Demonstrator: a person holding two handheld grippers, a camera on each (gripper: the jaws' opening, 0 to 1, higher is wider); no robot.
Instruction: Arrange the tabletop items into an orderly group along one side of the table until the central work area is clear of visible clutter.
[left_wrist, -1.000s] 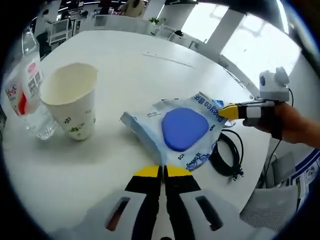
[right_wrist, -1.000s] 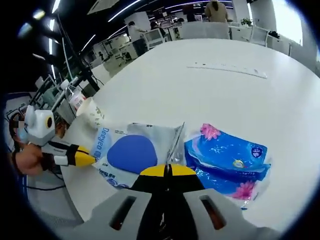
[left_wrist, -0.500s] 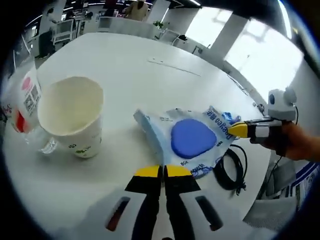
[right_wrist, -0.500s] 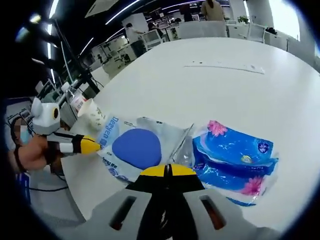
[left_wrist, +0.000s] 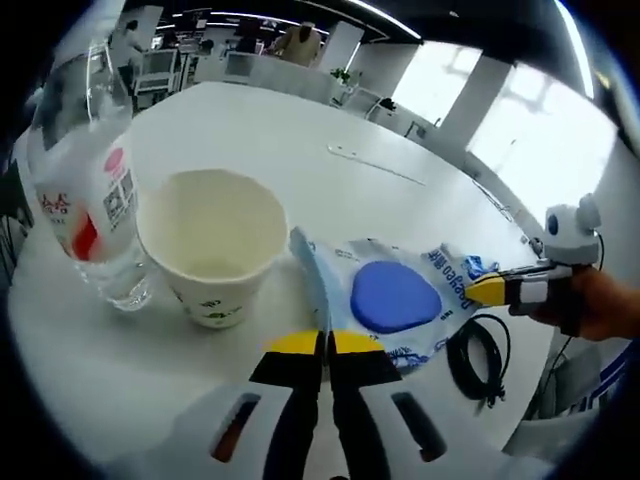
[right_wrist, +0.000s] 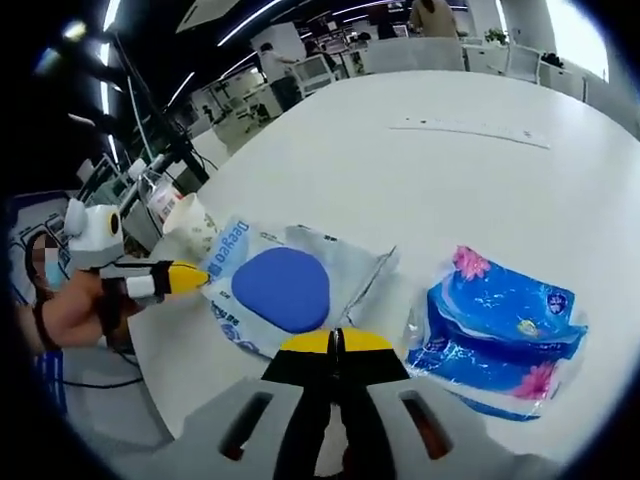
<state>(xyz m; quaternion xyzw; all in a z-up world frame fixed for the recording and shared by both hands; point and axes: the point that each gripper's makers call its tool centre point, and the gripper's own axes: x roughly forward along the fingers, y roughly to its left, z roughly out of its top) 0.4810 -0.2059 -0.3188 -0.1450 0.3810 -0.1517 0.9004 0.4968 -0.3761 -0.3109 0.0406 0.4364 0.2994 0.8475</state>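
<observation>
Over the last second I've dragged the wipes pack (left_wrist: 385, 298) left until it touches the paper cup (left_wrist: 215, 245) beside the water bottle (left_wrist: 85, 190), leaving the blue tissue pack (right_wrist: 505, 335) apart. My left gripper (left_wrist: 324, 345) and right gripper (right_wrist: 335, 343) both pinch the wipes pack's opposite edges.
</observation>
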